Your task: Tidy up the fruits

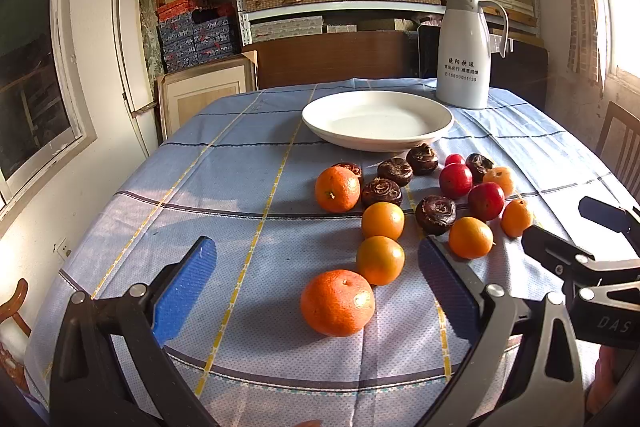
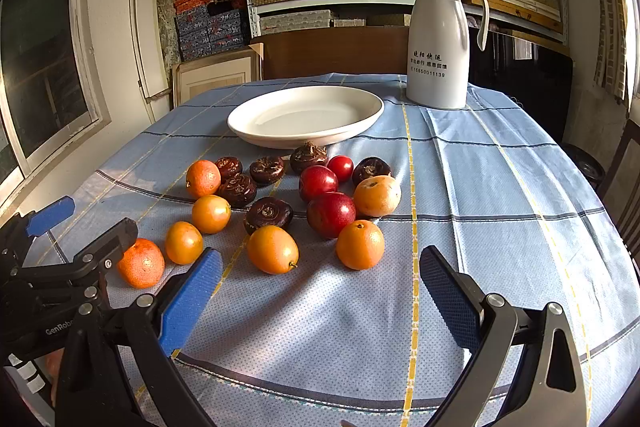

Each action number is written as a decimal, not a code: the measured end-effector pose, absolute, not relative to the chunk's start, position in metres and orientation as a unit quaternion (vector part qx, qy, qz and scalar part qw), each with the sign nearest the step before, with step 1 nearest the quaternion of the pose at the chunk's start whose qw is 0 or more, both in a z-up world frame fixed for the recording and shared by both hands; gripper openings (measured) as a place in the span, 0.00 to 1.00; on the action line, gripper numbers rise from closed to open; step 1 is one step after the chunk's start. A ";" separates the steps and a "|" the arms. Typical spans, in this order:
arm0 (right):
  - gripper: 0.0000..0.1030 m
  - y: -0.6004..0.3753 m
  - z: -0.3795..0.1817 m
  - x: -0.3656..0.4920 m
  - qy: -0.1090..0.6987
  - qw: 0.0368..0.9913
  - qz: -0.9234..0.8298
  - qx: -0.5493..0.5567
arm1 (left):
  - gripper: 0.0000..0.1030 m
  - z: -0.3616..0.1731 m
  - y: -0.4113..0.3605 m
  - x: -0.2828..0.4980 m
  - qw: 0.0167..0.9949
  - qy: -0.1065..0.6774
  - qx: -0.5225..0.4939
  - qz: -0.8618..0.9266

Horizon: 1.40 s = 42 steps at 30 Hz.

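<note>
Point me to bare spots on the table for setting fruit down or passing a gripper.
Free: the plate is bare inside; the cloth right of the fruit, in front of the jug, is bare; so is the cloth left of the plate in the left view. Crowded: the fruit cluster in front of the plate, pieces nearly touching. Both the left gripper and the right gripper are open.

Warm sunlight from the blown-out right window (image 1: pixel 624 7) casts leftward shadows across the counter (image 1: pixel 200 187); sharp focus, fisheye-bent, dark-vignetted edges
</note>
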State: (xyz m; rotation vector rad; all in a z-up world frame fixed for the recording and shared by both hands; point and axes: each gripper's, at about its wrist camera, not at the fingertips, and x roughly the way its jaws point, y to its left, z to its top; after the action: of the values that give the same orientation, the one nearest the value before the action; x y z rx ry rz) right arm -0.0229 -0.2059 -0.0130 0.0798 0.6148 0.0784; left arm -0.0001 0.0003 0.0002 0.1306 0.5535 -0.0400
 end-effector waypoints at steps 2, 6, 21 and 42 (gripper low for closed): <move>0.97 -0.206 -0.013 -0.023 0.303 0.952 0.038 0.039 | 0.96 0.000 0.000 0.000 0.960 0.273 0.064 -0.020; 0.97 -0.206 -0.013 -0.023 0.303 0.951 0.039 0.040 | 0.96 0.000 0.000 0.000 0.960 0.273 0.064 -0.020; 0.97 -0.206 -0.013 -0.023 0.303 0.951 0.039 0.041 | 0.96 -0.004 0.004 0.001 0.959 0.275 0.064 -0.020; 0.97 -0.207 -0.013 -0.023 0.304 0.951 0.039 0.042 | 0.96 -0.004 0.004 0.001 0.959 0.277 0.064 -0.020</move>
State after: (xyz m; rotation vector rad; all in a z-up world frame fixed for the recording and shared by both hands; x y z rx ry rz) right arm -0.0228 -0.2066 -0.0130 0.0858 0.6185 0.0796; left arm 0.0014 0.0037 -0.0043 0.1295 0.5621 -0.0402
